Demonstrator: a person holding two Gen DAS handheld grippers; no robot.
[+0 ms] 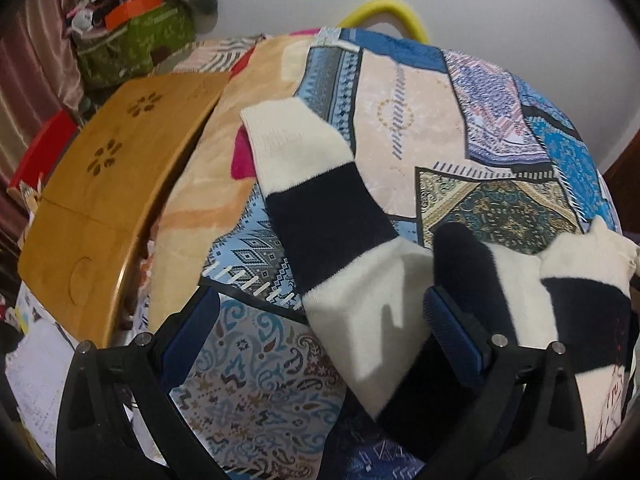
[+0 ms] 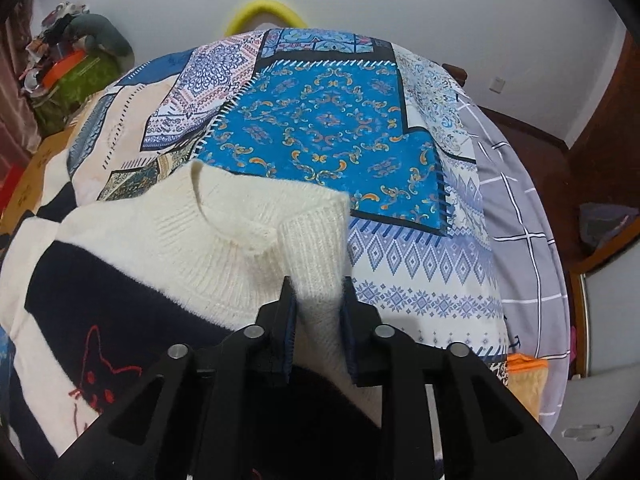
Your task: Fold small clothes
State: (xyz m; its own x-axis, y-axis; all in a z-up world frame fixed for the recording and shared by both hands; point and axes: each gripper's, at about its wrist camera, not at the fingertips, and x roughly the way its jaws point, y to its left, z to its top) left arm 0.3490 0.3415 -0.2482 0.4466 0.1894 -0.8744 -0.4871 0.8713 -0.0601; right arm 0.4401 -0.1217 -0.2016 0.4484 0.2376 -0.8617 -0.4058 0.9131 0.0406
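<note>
Left claw spread wide above sweater sleeve on patchwork bedspread. Right claw pinching the sweater by its cream ribbed sleeve cuff.

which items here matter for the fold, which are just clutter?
In play:
- sweater
- its sleeve
- left hand-held gripper
- right hand-held gripper

Clutter:
- wooden tray
- green bag
- yellow ring
- orange pouch
</note>
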